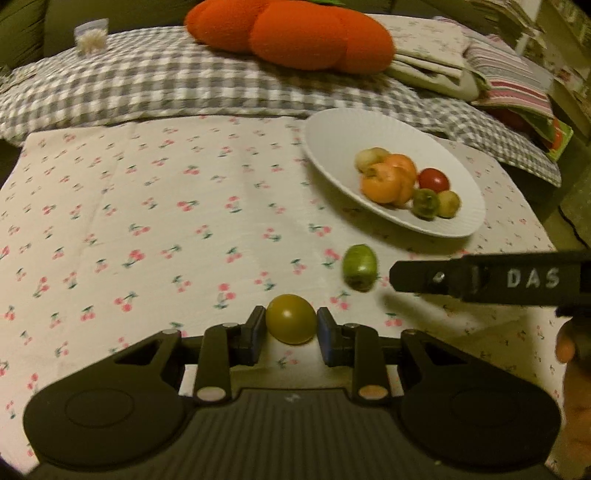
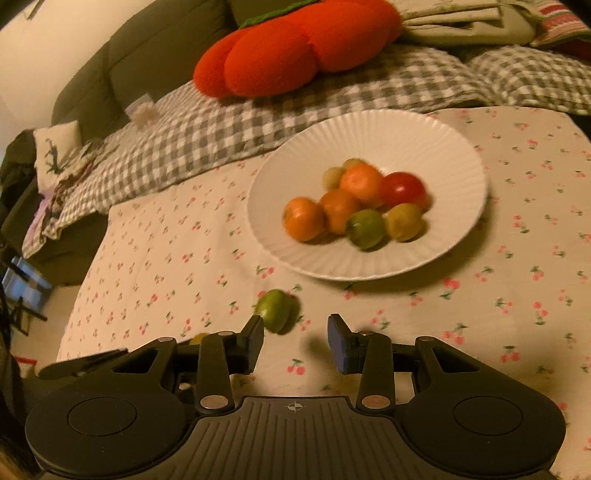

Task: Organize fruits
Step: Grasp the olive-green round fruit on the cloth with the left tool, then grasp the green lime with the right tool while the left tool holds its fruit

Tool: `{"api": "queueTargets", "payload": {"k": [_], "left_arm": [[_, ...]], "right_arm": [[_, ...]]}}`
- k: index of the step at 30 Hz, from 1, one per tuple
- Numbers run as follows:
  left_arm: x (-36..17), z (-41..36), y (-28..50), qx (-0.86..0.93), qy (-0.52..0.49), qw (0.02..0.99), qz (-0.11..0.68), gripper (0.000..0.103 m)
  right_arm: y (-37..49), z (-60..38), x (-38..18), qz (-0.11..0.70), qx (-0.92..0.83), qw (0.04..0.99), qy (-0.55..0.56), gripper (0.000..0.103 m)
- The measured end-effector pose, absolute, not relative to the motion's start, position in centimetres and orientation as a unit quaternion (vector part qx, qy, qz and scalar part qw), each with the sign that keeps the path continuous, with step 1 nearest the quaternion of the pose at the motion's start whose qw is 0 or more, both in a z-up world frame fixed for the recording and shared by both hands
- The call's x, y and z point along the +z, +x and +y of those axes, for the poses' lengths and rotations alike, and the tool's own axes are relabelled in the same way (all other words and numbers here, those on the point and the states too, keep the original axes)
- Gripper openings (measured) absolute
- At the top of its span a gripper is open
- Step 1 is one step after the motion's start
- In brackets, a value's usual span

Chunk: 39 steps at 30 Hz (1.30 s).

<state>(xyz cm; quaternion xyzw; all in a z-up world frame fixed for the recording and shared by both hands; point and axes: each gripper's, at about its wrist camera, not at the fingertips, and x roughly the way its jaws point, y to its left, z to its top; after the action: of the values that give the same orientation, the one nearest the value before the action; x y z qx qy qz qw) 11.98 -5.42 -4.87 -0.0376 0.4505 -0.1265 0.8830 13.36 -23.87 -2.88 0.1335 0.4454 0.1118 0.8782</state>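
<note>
A white ribbed plate (image 1: 332, 133) (image 2: 369, 136) on the cherry-print cloth holds several small fruits: orange, red and green. In the left wrist view my left gripper (image 1: 291, 325) is closed on a yellow-green round fruit (image 1: 291, 318) low over the cloth. A green oval fruit (image 1: 359, 267) (image 2: 277, 309) lies on the cloth just in front of the plate. My right gripper (image 2: 296, 338) is open and empty, its left finger close to that green fruit. The right gripper also shows from the side in the left wrist view (image 1: 480, 277).
A grey checked pillow (image 1: 166, 85) (image 2: 258, 110) lies behind the cloth with an orange plush cushion (image 1: 295, 33) (image 2: 295, 51) on it. Folded fabrics (image 1: 498, 70) are piled at the back right. The cloth's left edge (image 2: 85, 280) drops off toward the floor.
</note>
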Motion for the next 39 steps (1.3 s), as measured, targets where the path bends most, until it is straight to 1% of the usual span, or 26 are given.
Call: {"api": "queueTargets", "payload": {"k": [4, 18, 20, 39], "left_arm": [[-4.6, -4.6, 12.0, -0.118, -0.045, 0.882, 0.455, 0.028], [-4.9, -3.2, 12.0, -0.104, -0.049, 0.881, 0.459, 0.028], [-4.9, -3.3, 12.0, -0.104, -0.049, 0.881, 0.459, 0.028], [-2.7, -2.7, 13.0, -0.092, -0.081, 0.892, 0.435, 0.028]], "right_arm": [[14.1, -22.8, -3.7, 0.454, 0.120, 0.872, 0.137, 0.038], [15.5, -21.2, -5.4, 0.438, 0.125, 0.881, 0.126, 0.037], [15.6, -21.0, -5.3, 0.433, 0.119, 0.885, 0.122, 0.027], [14.1, -22.7, -1.1, 0.411, 0.131, 0.888, 0.157, 0.026]]}}
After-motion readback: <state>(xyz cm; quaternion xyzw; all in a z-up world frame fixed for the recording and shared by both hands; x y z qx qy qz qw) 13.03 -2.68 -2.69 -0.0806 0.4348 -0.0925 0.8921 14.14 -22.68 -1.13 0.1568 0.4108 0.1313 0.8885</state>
